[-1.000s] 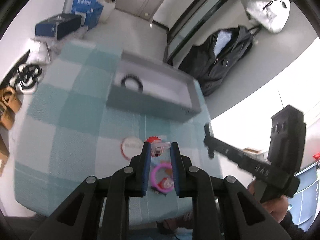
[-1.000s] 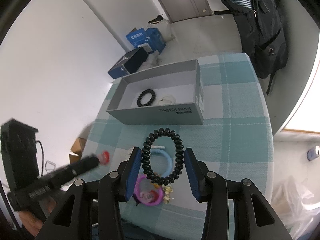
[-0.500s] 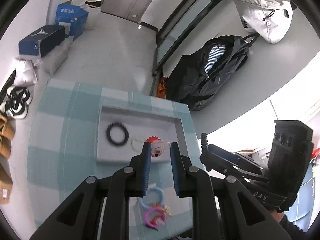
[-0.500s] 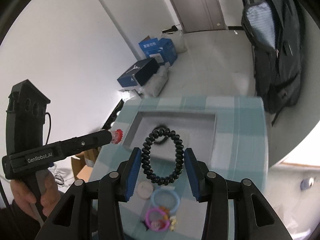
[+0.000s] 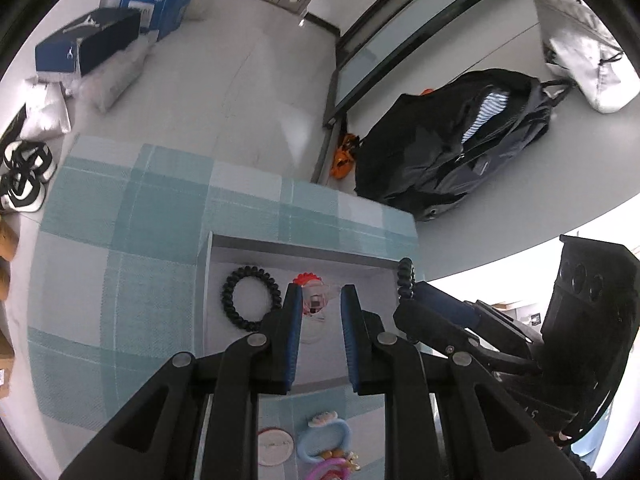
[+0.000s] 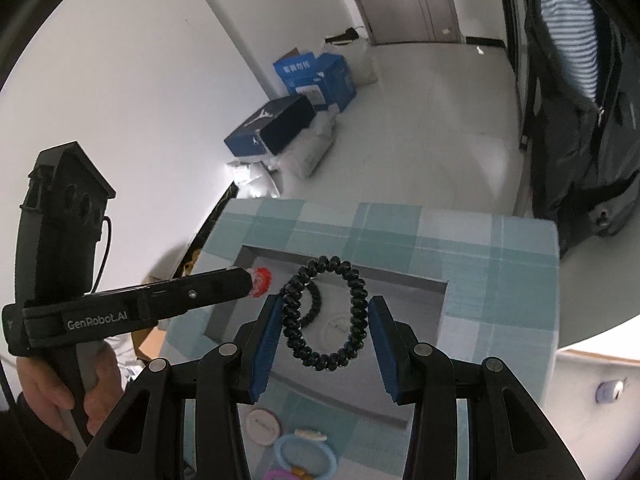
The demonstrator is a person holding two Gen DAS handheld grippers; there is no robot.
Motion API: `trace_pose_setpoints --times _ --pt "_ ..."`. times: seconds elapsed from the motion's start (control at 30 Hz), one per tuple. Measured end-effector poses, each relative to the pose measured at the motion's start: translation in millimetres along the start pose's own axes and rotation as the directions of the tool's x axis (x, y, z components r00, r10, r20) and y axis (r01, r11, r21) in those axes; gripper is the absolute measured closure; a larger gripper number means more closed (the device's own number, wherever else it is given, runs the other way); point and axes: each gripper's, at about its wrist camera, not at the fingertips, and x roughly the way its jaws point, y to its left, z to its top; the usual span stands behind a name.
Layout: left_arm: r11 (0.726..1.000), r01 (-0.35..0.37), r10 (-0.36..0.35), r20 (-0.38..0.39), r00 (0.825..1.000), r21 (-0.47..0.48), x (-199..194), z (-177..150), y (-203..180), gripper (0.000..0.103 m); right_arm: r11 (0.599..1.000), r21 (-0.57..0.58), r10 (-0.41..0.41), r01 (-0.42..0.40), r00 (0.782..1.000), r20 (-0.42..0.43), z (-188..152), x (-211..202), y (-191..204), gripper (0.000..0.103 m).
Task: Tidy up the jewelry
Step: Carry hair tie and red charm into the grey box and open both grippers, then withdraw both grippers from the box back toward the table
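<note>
Both grippers hang directly over the grey box [image 5: 296, 250] — left gripper [image 5: 316, 304] pinching the red charm piece [image 5: 310, 294], right gripper [image 6: 324, 320] clamping the black coil bracelet [image 6: 324, 316] upright, its ring facing the camera. 1 coil bracelet [image 5: 250, 298] already lies inside, left.

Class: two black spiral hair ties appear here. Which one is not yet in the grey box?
The black spiral tie held between the right gripper's jaws; the other tie lies flat inside the grey box.

Black tongs [image 6: 323, 334] with blue pads [image 6: 267, 334], apparently silver screws
</note>
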Motion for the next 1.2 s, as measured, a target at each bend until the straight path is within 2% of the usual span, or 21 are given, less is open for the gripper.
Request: trace_pose_setpoints --times 0.17,0.23,0.33,0.57,0.77,0.8,0.87,0.9,0.93,1.2 --pt "0.996 -0.074 0.074 0.004 0.997 0.058 12 0 -1 0.088 1.0 0.02 0.004 -0.003 1.0 -0.03 -3 11 -7 0.06" --pt "0.998 -0.044 0.045 -0.015 0.999 0.036 16 0 2 0.088 1.0 0.023 0.007 -0.006 0.999 -0.036 -4 12 -7 0.06" --pt "0.997 -0.059 0.06 -0.013 0.998 0.057 17 0 0 0.088 1.0 0.023 0.012 -0.011 0.999 -0.039 -4 12 -7 0.06" --pt "1.0 0.008 -0.008 -0.034 0.999 0.009 24 2 7 0.088 0.999 0.049 -0.003 0.006 0.998 -0.057 -4 21 -16 0.059" --pt "0.996 0.058 -0.062 -0.056 0.996 -0.068 28 7 15 0.087 1.0 0.03 -0.006 0.007 0.999 -0.05 -3 23 -11 0.057" --pt "0.995 0.065 -0.07 -0.062 0.996 -0.075 28 8 15 0.084 1.0 0.018 -0.017 0.018 0.999 -0.04 -3 22 -9 0.053" --pt "0.995 0.065 -0.069 -0.062 0.996 -0.072 26 10 13 0.067 1.0 0.005 -0.026 0.026 0.999 -0.026 -3 18 -8 0.048" --pt "0.996 0.053 -0.056 -0.055 0.997 -0.066 24 9 12 0.044 1.0 0.005 -0.025 0.025 0.999 -0.021 -3 17 -8 0.04" --pt "0.996 0.063 -0.066 -0.04 0.997 -0.062 20 9 11 0.039 1.0 0.006 -0.025 0.025 1.0 -0.011 -3 14 -9 0.035" --pt "0.998 0.039 -0.039 0.007 0.999 -0.043 3 1 9 0.038 0.998 0.045 -0.041 0.039 0.998 0.042 -5 -5 -16 0.019"
